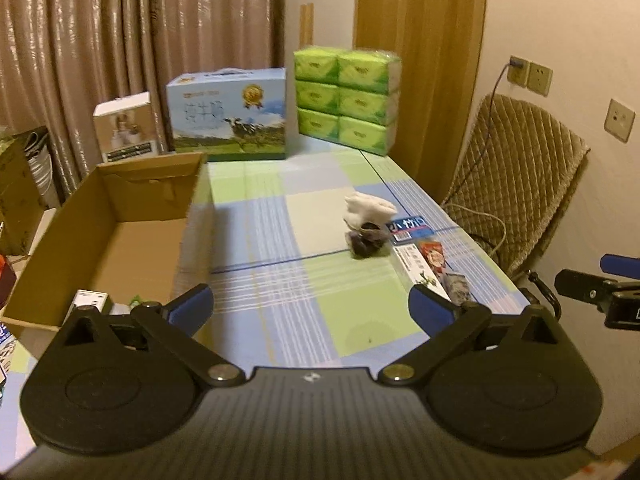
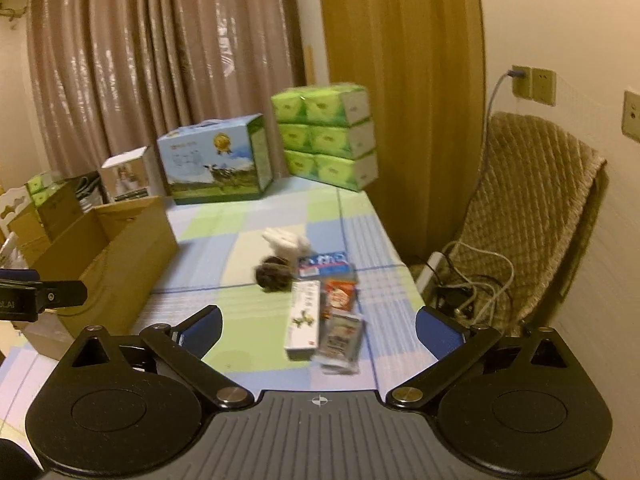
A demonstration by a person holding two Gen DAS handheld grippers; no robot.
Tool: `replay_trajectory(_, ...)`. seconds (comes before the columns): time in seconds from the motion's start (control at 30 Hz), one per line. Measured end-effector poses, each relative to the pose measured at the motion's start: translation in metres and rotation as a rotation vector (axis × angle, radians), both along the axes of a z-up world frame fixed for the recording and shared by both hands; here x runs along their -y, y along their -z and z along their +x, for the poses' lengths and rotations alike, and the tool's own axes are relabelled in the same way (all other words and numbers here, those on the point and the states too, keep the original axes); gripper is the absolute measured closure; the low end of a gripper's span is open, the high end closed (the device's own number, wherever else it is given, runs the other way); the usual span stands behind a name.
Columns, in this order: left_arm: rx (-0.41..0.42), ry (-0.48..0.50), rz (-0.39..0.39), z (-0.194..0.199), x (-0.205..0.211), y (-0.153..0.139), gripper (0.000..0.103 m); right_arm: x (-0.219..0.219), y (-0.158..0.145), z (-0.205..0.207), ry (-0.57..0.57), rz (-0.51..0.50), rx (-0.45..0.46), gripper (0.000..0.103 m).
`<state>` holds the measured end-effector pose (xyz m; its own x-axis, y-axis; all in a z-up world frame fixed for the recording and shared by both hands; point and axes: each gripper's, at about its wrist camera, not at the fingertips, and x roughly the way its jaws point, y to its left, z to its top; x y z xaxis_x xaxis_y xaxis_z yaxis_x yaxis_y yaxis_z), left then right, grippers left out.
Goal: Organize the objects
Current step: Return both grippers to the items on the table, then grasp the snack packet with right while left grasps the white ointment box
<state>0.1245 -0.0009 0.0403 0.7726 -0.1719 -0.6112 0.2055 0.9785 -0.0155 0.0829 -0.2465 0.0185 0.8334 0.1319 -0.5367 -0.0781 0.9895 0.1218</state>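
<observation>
Both hand-held grippers hovering released, nothing held: right hand-held gripper nearer w/ long white rectangular carton directly ahead betw. fingers on checked surface, long axis pointing away; left hand-held gripper farther.

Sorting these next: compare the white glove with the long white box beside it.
The white glove is soft and crumpled, farther from the grippers; the long white box is rigid, straight-edged and nearer. The glove is plain white; the box carries printed green artwork. Both lie on the checked tablecloth, outside the cardboard box.
</observation>
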Motion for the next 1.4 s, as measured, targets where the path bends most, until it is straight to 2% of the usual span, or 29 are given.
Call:
replay_trajectory(0.43,-0.055,0.055,0.031,0.038,0.045,0.038,0.001,0.029,0.037,0.017,0.046,0.003,-0.067,0.003)
replay_trajectory(0.9,-0.102,0.112,0.059,0.083,0.085,0.086,0.002,0.038,0.073,0.054,0.033,-0.004,-0.115,0.004)
replay_trajectory(0.97,-0.104,0.116,0.059,0.087,0.087,0.090,0.002,0.037,0.077,0.059,0.029,-0.006,-0.119,0.006)
replay_trajectory(1.13,-0.112,0.118,0.066,0.098,0.090,0.099,0.006,0.036,0.088,0.073,0.014,0.002,-0.140,0.023)
replay_trajectory(1.4,-0.128,0.110,0.057,0.116,0.087,0.112,0.008,0.031,0.107,0.101,-0.006,0.004,-0.175,0.040)
